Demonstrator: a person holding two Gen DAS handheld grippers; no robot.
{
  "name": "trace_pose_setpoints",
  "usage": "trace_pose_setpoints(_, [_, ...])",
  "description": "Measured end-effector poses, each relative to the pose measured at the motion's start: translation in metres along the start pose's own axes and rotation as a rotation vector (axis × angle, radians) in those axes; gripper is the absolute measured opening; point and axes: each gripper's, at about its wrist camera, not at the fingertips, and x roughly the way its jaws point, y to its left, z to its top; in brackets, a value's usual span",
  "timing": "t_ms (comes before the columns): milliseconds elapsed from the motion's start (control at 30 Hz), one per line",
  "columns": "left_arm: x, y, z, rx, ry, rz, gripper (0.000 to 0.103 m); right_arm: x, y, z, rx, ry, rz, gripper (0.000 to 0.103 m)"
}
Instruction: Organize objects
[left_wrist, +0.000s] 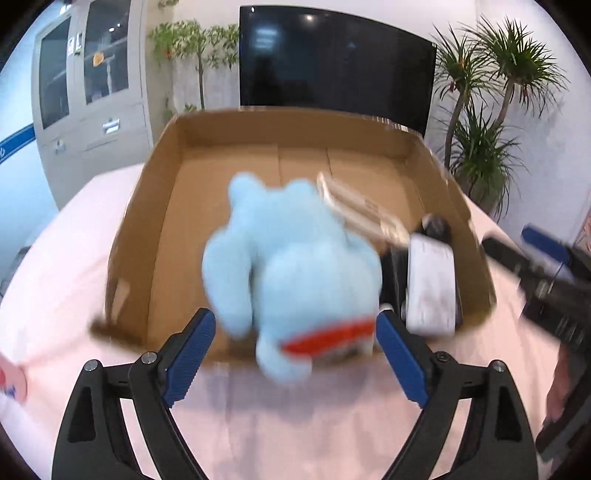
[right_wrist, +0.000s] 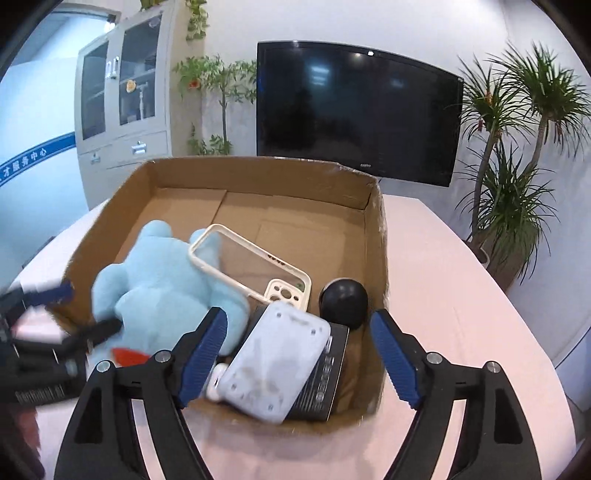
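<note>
A light blue plush toy (left_wrist: 291, 254) with a red tag lies in the open cardboard box (left_wrist: 155, 206), blurred, just beyond my open left gripper (left_wrist: 295, 350). In the right wrist view the plush (right_wrist: 162, 291) lies at the box's (right_wrist: 375, 229) left, a clear phone case (right_wrist: 255, 266) leaning on it. A white device (right_wrist: 277, 358) rests on a black box (right_wrist: 327, 380), with a black ball (right_wrist: 345, 301) behind. My right gripper (right_wrist: 297, 354) is open and empty over the box's near edge. The left gripper's fingers (right_wrist: 55, 291) flank the plush.
The box sits on a pink-covered table (right_wrist: 443, 314). Behind it stand a dark TV screen (right_wrist: 354, 110), a grey cabinet (right_wrist: 122, 107) and potted plants (right_wrist: 517, 166). The right gripper shows at the right edge of the left wrist view (left_wrist: 546, 273).
</note>
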Motion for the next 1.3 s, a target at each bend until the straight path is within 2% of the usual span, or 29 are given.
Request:
trace_pose_setpoints(133, [-0.013, 0.009, -0.031, -0.044, 0.009, 0.012, 0.089, -0.019, 0.001, -0.020, 0.006, 0.014, 0.037, 0.093])
trace_pose_setpoints(233, [-0.013, 0.013, -0.058, -0.079, 0.077, -0.025, 0.089, -0.028, 0.003, -0.041, 0.012, 0.053, 0.090, 0.097])
trace_pose_setpoints(300, [-0.014, 0.008, -0.082, -0.083, 0.109, -0.059, 0.089, -0.030, 0.003, -0.061, 0.028, 0.109, 0.183, 0.097])
trace_pose_setpoints(333, [-0.018, 0.009, -0.090, -0.091, 0.101, -0.048, 0.089, -0.032, 0.003, -0.075, 0.043, 0.144, 0.245, 0.097])
trace_pose_setpoints(367, [-0.021, 0.008, -0.099, -0.104, 0.093, -0.030, 0.089, -0.032, 0.003, -0.085, 0.056, 0.163, 0.248, 0.097])
trace_pose_setpoints(433, [-0.026, 0.006, -0.115, -0.128, 0.092, -0.006, 0.089, -0.036, 0.005, -0.106, 0.062, 0.189, 0.233, 0.097])
trace_pose_setpoints(567, [-0.030, -0.004, -0.141, -0.084, 0.086, 0.080, 0.089, -0.039, 0.015, -0.146, 0.025, 0.256, 0.212, 0.097])
trace_pose_setpoints(700, [-0.027, -0.008, -0.163, -0.075, 0.125, 0.115, 0.089, -0.039, 0.019, -0.174, -0.010, 0.299, 0.181, 0.097])
trace_pose_setpoints(800, [-0.020, -0.008, -0.168, -0.105, 0.180, 0.097, 0.092, -0.034, 0.018, -0.190, -0.002, 0.330, 0.158, 0.098])
trace_pose_setpoints(867, [-0.019, -0.008, -0.170, -0.111, 0.192, 0.114, 0.102, -0.028, 0.018, -0.194, 0.010, 0.374, 0.164, 0.103])
trace_pose_setpoints(1067, [-0.020, -0.014, -0.175, -0.100, 0.204, 0.138, 0.102, -0.027, 0.029, -0.197, -0.041, 0.397, 0.099, 0.103])
trace_pose_setpoints(1300, [-0.023, -0.015, -0.178, -0.112, 0.204, 0.155, 0.102, -0.028, 0.027, -0.200, -0.034, 0.397, 0.093, 0.103])
